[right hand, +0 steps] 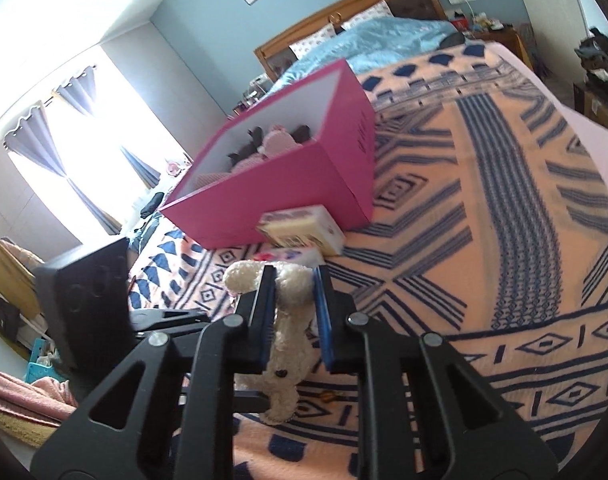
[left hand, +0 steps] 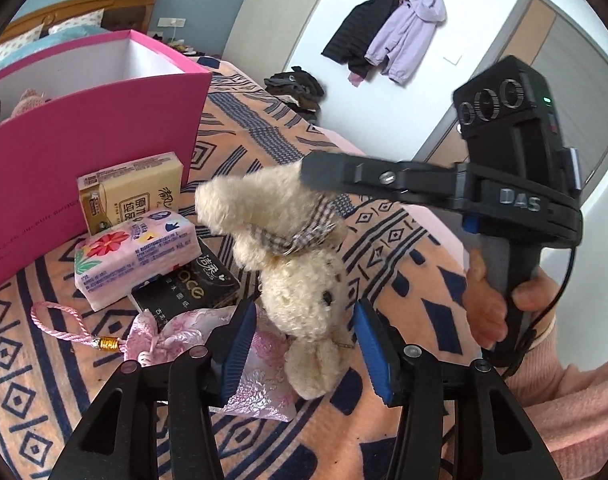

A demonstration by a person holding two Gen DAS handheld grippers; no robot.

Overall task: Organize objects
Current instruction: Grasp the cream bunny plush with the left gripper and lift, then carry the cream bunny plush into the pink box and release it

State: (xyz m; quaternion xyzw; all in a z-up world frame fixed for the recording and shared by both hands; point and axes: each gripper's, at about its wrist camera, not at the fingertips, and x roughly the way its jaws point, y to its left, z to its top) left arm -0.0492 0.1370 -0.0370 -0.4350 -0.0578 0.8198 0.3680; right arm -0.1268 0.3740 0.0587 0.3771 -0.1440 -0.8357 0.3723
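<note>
In the left wrist view, a pink box (left hand: 92, 152) stands at about ten o'clock on the patterned blanket (left hand: 404, 248). In front of it lie a tan tissue pack (left hand: 132, 192), a floral tissue pack (left hand: 136, 256) and a black tissue pack (left hand: 188, 292), stacked loosely one against the next. Below them sits a pink brocade pouch (left hand: 260, 376) with a looped cord (left hand: 60, 324) trailing toward nine o'clock.

At the centre hangs the plush rabbit (left hand: 296, 272), cream-coloured, with a checked bow between its ears. Its long axis runs nearly vertical, head down: the ears point up toward eleven o'clock, the face toward five o'clock. The left gripper (left hand: 304, 344) stands spread, its blue pads on either side of the rabbit's head with gaps showing, not pressing it.

From three o'clock the right gripper (left hand: 316, 178) reaches in nearly level, its black finger lying across the rabbit at the bow. A hand (left hand: 500, 304) in a pink sleeve (left hand: 564, 400) wraps the handle.

In the right wrist view, the right gripper (right hand: 294, 312) is pinched on the plush rabbit (right hand: 292, 300), pads pressing both sides of its body; the ears stick out toward eleven o'clock and the face hangs at six o'clock. The pink box (right hand: 304, 184) sits at twelve o'clock, holding soft items too blurred to tell.
</note>
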